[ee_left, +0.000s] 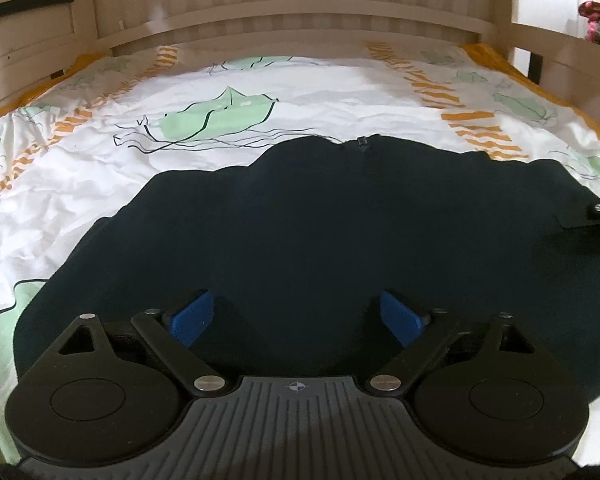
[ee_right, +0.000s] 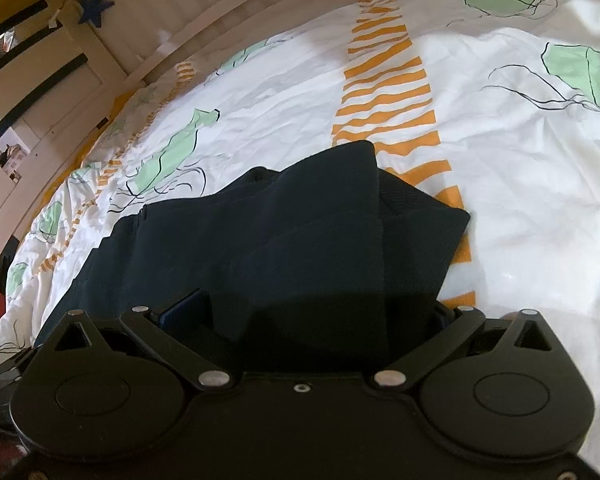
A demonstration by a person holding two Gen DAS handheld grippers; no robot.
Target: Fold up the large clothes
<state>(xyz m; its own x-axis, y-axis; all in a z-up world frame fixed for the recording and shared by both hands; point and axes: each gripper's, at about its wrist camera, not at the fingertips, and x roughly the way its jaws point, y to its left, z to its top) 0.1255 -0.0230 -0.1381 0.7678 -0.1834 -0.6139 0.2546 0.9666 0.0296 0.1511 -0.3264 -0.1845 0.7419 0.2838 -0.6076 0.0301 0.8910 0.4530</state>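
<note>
Fingers of the left gripper [ee_left: 296, 320] and right gripper [ee_right: 304, 316] spread wide over the dark garment [ee_left: 320, 232].

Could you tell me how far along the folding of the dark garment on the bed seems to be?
Early to midway, I'd judge. Done: the dark garment lies spread on the patterned bedsheet, and one part already lies doubled over. In hand: the left hand-held gripper is open over its near edge; the right hand-held gripper is open around bunched cloth. Left: the remaining folds into a compact stack.
</note>
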